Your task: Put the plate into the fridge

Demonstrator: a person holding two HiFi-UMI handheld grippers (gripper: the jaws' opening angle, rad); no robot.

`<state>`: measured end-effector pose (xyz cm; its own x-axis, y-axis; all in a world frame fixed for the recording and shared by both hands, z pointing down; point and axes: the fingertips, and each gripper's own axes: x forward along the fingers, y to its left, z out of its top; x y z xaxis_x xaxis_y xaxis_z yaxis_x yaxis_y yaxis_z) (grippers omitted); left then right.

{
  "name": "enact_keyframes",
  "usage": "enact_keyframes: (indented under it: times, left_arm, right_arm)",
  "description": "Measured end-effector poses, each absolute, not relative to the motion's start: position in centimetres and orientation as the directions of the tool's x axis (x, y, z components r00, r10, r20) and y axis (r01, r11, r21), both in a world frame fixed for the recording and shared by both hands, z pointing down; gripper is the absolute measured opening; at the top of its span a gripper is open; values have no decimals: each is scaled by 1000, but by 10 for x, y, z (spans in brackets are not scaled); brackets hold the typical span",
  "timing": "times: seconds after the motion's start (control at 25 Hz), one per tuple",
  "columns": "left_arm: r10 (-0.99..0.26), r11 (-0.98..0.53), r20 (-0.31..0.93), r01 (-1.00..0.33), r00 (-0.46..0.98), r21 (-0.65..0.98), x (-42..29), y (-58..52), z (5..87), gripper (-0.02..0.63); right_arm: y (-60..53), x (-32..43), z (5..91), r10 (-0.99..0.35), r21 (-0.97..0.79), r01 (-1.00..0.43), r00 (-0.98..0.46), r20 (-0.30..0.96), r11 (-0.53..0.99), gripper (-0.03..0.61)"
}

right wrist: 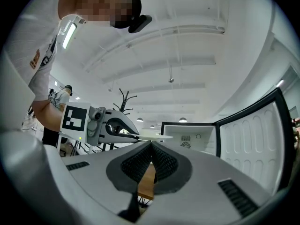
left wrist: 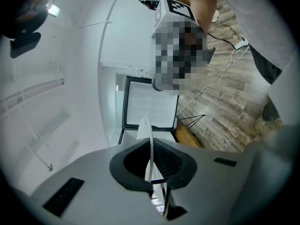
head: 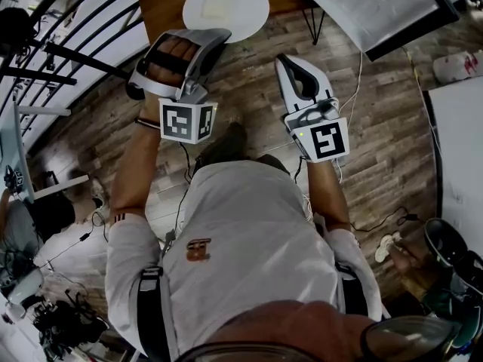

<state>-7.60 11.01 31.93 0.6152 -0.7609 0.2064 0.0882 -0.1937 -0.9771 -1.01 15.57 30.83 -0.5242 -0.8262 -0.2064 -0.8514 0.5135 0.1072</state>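
Already clamped by its rim in left gripper [head: 215, 38]: white plate [head: 226, 9], held in the air short of the open fridge [right wrist: 190, 142]. Right gripper [right wrist: 151, 145] closed, empty. Outstanding: approach, placing inside, release.

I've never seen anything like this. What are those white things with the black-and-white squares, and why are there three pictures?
There is no robot here. A person wears a head camera looking down at their own arms and holds a two-jaw gripper in each hand. The marked cubes are parts of the grippers. The other two pictures come from cameras riding on each gripper, looking along its jaws. The left gripper pinches a white plate by its rim, above a wooden table. The right gripper is shut and empty. Ahead is the open fridge door.
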Motion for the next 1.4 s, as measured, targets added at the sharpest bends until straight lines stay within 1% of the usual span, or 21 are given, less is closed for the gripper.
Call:
enact_keyframes:
  times: [0.16, 0.36, 0.68, 0.88, 1.4]
  left_arm:
    - [-756, -192, 207, 93, 621, -977, -70, 90, 322, 26]
    - [-750, -185, 201, 91, 630, -979, -64, 54, 326, 26]
    - [-747, -181, 196, 90, 636, -979, -57, -15, 322, 26]
    - [-740, -179, 197, 94, 644, -979, -51, -59, 318, 26]
    - [-731, -176, 198, 99, 654, -979, -35, -166, 336, 26]
  right_arm:
    - [139, -3, 315, -834, 133, -850, -526, -168, 510, 32]
    - [105, 0, 317, -836, 137, -853, -521, -172, 503, 32]
    - [39, 9, 315, -850, 135, -861, -507, -143, 491, 32]
    - [-5, 13, 303, -851, 133, -871, -491, -186, 473, 32]
    - [-107, 15, 319, -865, 151, -874, -481, -144, 461, 32]
